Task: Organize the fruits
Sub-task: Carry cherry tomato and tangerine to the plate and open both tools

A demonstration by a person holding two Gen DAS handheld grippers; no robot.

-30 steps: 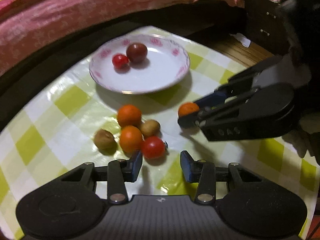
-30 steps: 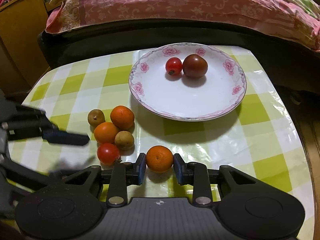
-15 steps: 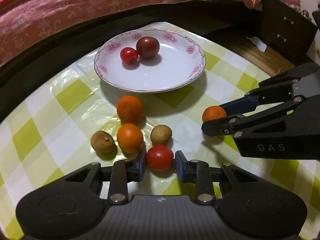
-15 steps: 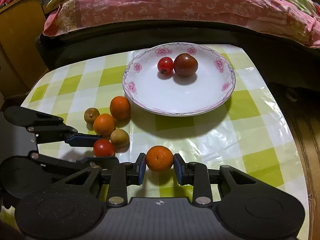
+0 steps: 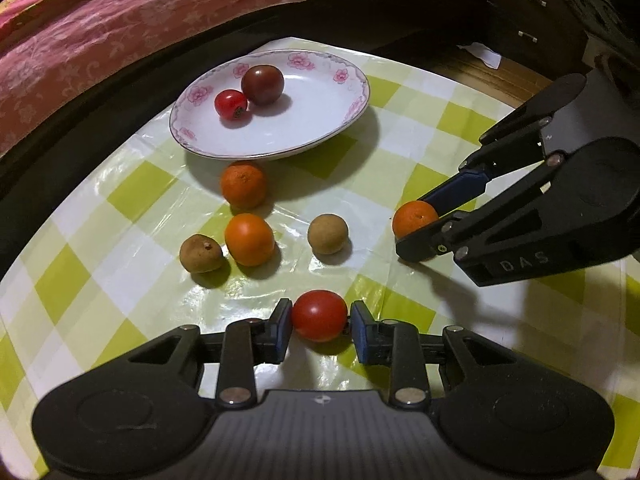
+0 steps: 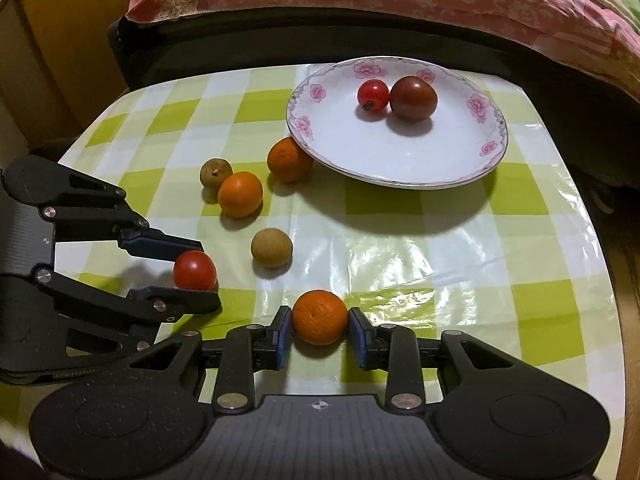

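Tomato [image 5: 319, 315], red and small, is gripped between the blue pads of the left gripper [image 5: 320, 326], low over the checked green-and-white tablecloth [image 5: 420, 136]; the jaws are set narrow and are easing apart slightly, though both pads are still seen against the fruit. Mandarin [image 6: 319, 317] is pinched in like manner by the right gripper [image 6: 319, 330], its jaws near closed on the fruit and likewise widening a little, pads in contact. In the right wrist view the left gripper is seen to the left of the right one, its tomato [image 6: 195, 270] near the mandarin but apart. Ahead of the left gripper's tips a round brown longan [image 5: 327, 233] is found alone, with a smooth orange fruit [image 5: 249, 239] and a second brown longan [image 5: 201, 253] touching each other further left. Beyond these a rough-skinned mandarin [image 5: 243, 184] is lodged just against the rim of the flower-patterned plate [image 5: 320, 136]. On the plate, far from both grippers, a small red tomato [image 5: 231, 105] and a dark purplish tomato [image 5: 262, 84] are set side by side, touching. Behind the table a pink floral bedspread [image 5: 120, 28] is noted.
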